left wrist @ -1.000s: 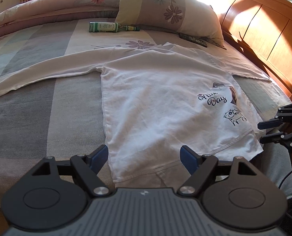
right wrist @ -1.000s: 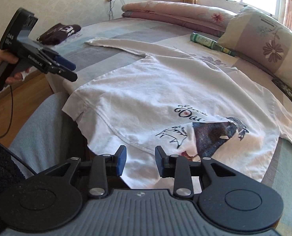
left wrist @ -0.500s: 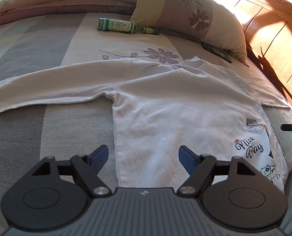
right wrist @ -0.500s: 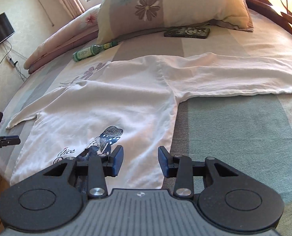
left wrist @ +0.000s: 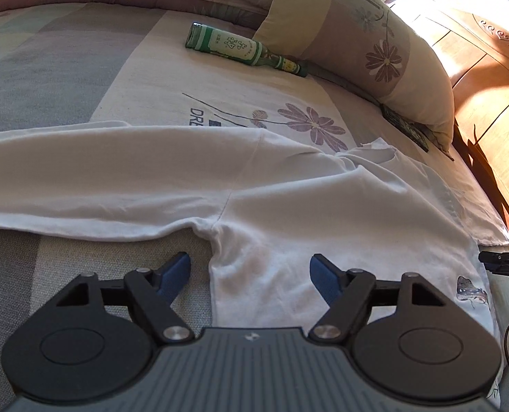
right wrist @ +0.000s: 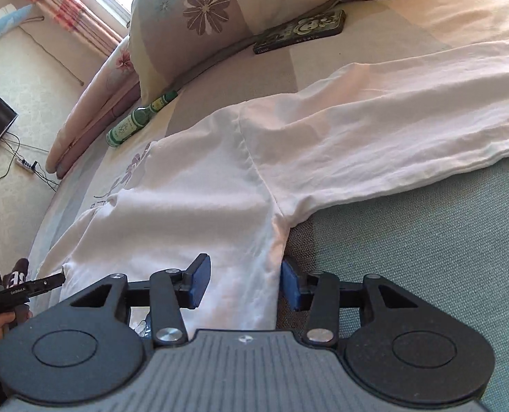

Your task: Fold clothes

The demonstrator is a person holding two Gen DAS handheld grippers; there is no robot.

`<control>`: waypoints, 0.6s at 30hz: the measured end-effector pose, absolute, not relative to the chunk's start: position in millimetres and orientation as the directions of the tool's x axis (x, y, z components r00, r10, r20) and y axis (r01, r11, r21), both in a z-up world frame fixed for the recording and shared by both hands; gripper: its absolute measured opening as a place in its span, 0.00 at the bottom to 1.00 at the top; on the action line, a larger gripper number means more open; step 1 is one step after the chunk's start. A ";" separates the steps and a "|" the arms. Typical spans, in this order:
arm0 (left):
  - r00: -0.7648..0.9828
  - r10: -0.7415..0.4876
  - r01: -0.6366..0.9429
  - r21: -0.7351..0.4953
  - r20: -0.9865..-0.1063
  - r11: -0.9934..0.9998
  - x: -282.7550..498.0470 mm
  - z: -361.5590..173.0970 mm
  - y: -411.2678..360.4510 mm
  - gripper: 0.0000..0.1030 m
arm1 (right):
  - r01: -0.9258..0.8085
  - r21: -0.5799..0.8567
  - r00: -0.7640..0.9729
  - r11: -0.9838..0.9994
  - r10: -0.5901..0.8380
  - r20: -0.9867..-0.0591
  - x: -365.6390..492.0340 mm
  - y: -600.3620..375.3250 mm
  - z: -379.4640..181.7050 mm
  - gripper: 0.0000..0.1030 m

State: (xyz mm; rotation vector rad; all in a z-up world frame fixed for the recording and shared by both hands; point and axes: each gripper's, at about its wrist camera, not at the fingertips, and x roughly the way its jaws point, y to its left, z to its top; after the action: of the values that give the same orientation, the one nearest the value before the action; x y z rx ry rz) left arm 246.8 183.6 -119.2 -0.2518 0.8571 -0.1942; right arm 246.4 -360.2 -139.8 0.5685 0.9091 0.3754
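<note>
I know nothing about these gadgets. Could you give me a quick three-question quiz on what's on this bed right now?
1. True or false: the white shirt lies spread flat with sleeves out.
2. What lies beside the pillow? A) green bottle B) shoe C) cup
3. Which part of the shirt sits between each gripper's fingers, left gripper and right gripper?

Key: 1 true. 2 A. 3 The side edge just below an armpit.

Bare bed [left wrist: 65,68] lies open beside the shirt [left wrist: 323,206] on both sides under its sleeves, while toward the headboard edge a bottle [left wrist: 240,48], pillow [left wrist: 364,44] and dark flat case [right wrist: 302,31] block the way.
</note>
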 end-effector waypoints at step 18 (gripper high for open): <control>0.691 -0.225 0.076 -0.241 -0.687 0.968 264.4 -103.4 181.7 0.04 | -0.111 0.469 0.609 0.876 0.433 -0.664 272.8 -353.2 -123.2 0.06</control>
State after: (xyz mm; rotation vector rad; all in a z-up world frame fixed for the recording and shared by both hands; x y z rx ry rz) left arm 264.4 181.7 -103.4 -0.1996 0.7920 -0.1698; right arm 272.8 -353.2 -123.2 0.4064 0.8636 0.3240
